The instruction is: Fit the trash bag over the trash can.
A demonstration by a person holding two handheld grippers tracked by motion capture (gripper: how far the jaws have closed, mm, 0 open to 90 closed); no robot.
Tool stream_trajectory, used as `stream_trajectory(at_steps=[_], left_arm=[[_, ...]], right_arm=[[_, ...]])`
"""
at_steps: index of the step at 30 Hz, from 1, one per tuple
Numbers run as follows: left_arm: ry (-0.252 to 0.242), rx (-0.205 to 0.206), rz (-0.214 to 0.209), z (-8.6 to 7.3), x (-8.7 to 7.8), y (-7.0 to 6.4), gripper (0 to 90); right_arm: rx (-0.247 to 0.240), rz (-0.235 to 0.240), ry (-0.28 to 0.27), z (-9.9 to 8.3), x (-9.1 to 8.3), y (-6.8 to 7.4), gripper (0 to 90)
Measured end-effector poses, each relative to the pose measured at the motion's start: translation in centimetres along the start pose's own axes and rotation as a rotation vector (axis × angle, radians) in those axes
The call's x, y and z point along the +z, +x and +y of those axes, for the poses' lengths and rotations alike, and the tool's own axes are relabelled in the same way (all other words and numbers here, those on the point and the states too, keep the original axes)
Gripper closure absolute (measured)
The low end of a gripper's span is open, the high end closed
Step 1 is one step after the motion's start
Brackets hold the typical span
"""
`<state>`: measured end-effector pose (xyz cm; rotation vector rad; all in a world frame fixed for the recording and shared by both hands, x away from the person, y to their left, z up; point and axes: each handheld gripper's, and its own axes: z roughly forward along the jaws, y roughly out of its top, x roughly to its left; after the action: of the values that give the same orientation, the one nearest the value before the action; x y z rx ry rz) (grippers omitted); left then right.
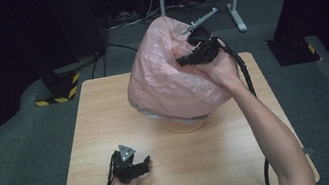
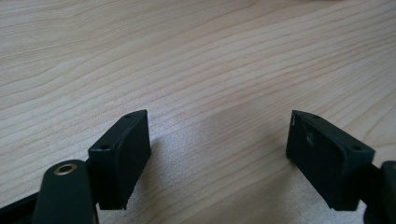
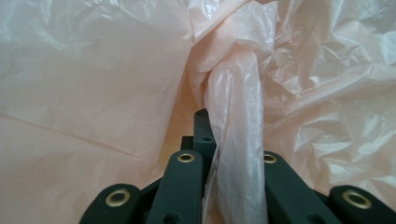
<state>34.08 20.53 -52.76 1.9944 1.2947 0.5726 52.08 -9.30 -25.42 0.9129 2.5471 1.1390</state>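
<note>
**Right gripper pinching a twisted strand of a pink bag liner over a basket; left gripper idle on the desk**

The pink plastic bag (image 1: 170, 79) billows up and over a small woven basket (image 1: 186, 124) that stands near the middle of the wooden desk (image 1: 106, 117), slightly toward its far right. Only the basket's lower rim shows beneath the film, so the bag appears to line it or to be drawn out of it; which of the two cannot be told.

The right gripper (image 1: 186, 59) is raised at the bag's upper right side. In the right gripper view its fingers (image 3: 198, 135) are closed on a twisted strand of the bag (image 3: 238, 140), which runs up from between them to a bunched knot-like gather (image 3: 229, 58). Gripping the gathered strand rather than the loose film gives a firm purchase, presumably so that the bag can be lifted or pulled without the thin film slipping or tearing.

The left gripper (image 1: 137, 167) sits low near the desk's near left edge, well apart from bag and basket. Its fingers (image 2: 122, 156) stand wide apart with nothing between them, bare wood showing in the gap. Parked there, it keeps clear of the working hand yet remains available, in all likelihood to steady the basket if the pull begins to drag it.
</note>
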Motion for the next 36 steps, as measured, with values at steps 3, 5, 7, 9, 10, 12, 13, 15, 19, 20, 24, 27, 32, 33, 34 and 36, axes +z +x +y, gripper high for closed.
stream_trajectory(at_steps=[3,5,7,9,10,12,13,15,19,20,24,27,32,33,34,36], left_arm=[[0.000,0.000,0.000,0.0,0.0,0.0,21.9],[0.000,0.000,0.000,0.0,0.0,0.0,21.9],[0.000,-0.001,0.000,0.0,0.0,0.0,21.9],[0.000,0.000,0.000,0.0,0.0,0.0,21.9],[0.000,0.000,0.000,0.0,0.0,0.0,21.9],[0.000,0.000,0.000,0.0,0.0,0.0,21.9],[0.000,-0.001,0.000,0.0,0.0,0.0,21.9],[0.000,-0.001,0.000,0.0,0.0,0.0,21.9],[-0.001,-0.001,0.001,0.0,0.0,0.0,21.9],[-0.001,-0.002,0.000,0.0,0.0,0.0,21.9],[-0.001,-0.001,0.000,0.0,0.0,0.0,21.9],[-0.001,-0.001,0.001,0.0,0.0,0.0,21.9],[-0.001,-0.002,-0.001,0.0,0.0,0.0,21.9],[-0.001,-0.002,-0.001,0.0,0.0,0.0,21.9],[-0.001,-0.004,-0.002,0.0,0.0,0.0,21.9],[-0.001,-0.002,-0.001,0.0,0.0,0.0,21.9]], right_arm=[[0.002,0.003,0.010,0.0,0.3,0.0,86.4],[0.004,0.009,0.015,-0.1,0.5,0.0,86.3],[0.005,0.010,0.017,-0.1,0.5,0.0,85.1],[0.006,0.006,0.015,-0.1,0.5,0.0,81.7],[0.007,0.002,0.012,-0.2,0.4,0.0,80.3],[0.010,0.006,0.002,-0.2,0.2,0.0,78.1],[0.010,0.004,0.002,-0.2,0.1,0.0,77.4],[0.009,0.004,-0.002,-0.3,-0.2,0.0,77.1],[0.006,0.005,-0.013,-0.4,-0.7,0.0,78.9],[0.004,0.008,-0.014,-0.5,-0.9,0.0,81.1],[-0.011,0.013,-0.003,-0.6,-0.8,0.2,86.6],[-0.010,0.013,0.011,-0.7,-0.4,0.2,86.8],[-0.009,0.013,0.048,-0.5,0.9,0.4,86.6],[-0.006,0.015,0.051,-0.5,1.1,0.4,85.9],[-0.006,0.019,0.053,-0.5,1.2,0.4,84.8],[-0.005,0.019,0.052,-0.5,1.3,0.5,82.9]])
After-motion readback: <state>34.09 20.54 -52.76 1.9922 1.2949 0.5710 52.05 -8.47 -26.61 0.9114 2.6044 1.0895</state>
